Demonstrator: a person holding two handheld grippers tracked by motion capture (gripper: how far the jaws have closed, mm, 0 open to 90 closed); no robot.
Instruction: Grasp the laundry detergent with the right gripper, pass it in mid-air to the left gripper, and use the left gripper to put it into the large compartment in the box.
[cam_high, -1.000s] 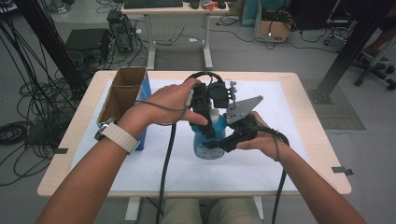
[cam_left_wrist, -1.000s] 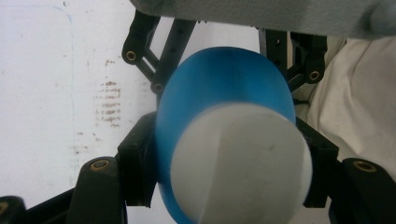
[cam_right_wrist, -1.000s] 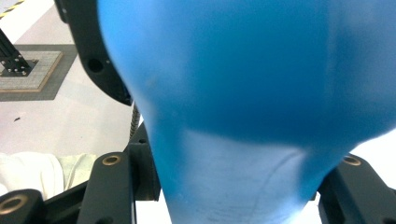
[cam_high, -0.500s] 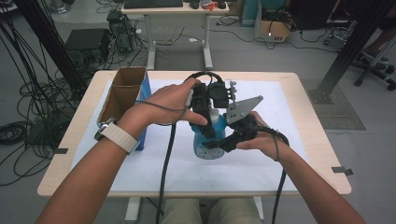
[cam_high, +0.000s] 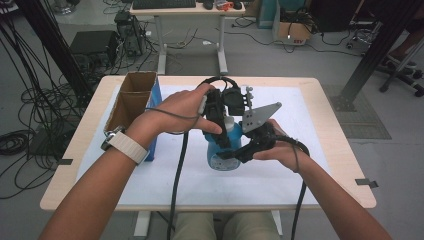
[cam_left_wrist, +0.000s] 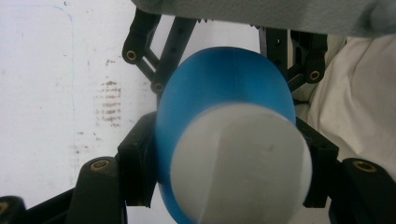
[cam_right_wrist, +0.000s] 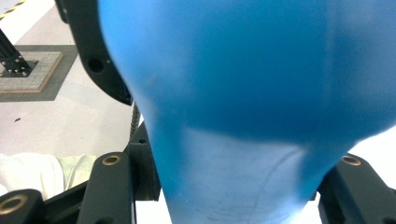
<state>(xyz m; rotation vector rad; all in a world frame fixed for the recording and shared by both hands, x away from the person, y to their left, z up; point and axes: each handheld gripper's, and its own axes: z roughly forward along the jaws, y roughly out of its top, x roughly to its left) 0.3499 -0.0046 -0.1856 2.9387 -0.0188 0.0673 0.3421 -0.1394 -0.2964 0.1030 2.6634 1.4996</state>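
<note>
- High view: the blue bottle (cam_high: 223, 150) is held above the white mat (cam_high: 300, 165) at desk centre; a cardboard box (cam_high: 131, 102) stands near the left edge, and the mat's right side lies open.
- Left gripper view: the left gripper (cam_left_wrist: 229, 154) has its jaws pinching the bottle just behind its white cap (cam_left_wrist: 240, 163).
- Right gripper view: the right gripper (cam_right_wrist: 238, 186) has its jaws pinching the bottle's body.

Near the middle of the table (cam_high: 330, 130), on a sheet (cam_high: 280, 175) covering most of its top: a bottle (cam_high: 223, 155), held between left gripper (cam_high: 220, 131) on its far-left side and right gripper (cam_high: 239, 151) on its right, jaws pressed against it from both sides. At the left edge, well apart: an open cardboard box (cam_high: 131, 102). Behind the table: a desk (cam_high: 190, 10).
</note>
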